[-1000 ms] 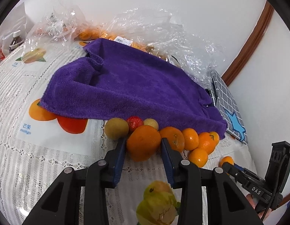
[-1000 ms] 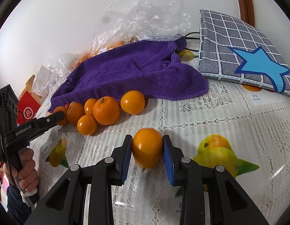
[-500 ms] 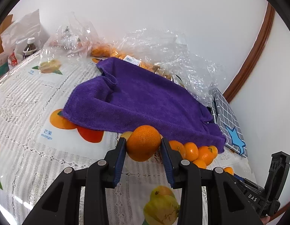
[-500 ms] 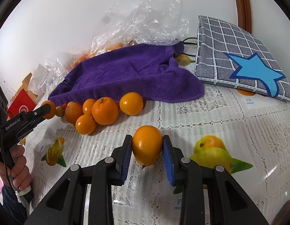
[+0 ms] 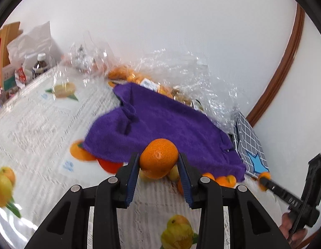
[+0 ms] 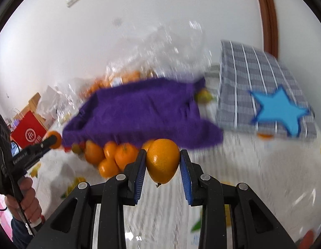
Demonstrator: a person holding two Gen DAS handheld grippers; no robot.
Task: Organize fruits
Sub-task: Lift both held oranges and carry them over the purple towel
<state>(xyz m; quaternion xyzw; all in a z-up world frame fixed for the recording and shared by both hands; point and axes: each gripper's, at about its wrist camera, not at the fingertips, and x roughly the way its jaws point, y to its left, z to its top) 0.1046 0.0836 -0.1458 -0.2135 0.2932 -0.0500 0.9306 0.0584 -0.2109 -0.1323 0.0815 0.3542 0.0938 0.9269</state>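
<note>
Holding a bumpy orange (image 5: 158,158) tight between the blue pads of the left gripper (image 5: 158,166), squeezed at its fat middle, likely so as not to drop it. Holding a smooth orange (image 6: 163,160) the same way in the right gripper (image 6: 162,164), stem end pointing down. Both raised clear of the table, maybe for carrying somewhere new.

Sitting just past the right gripper's tips and a bit to the left: a pile of small oranges (image 6: 107,157), tucked under the edge of a purple towel (image 6: 139,112). Farther ahead, crinkly clear plastic bags (image 5: 181,83) with more fruit inside. Off to the right, a gray checked cushion (image 6: 262,91) with a blue star.

Covering the table (image 5: 36,124): a white lacy cloth with fruit pictures. Behind, a plain white wall.
</note>
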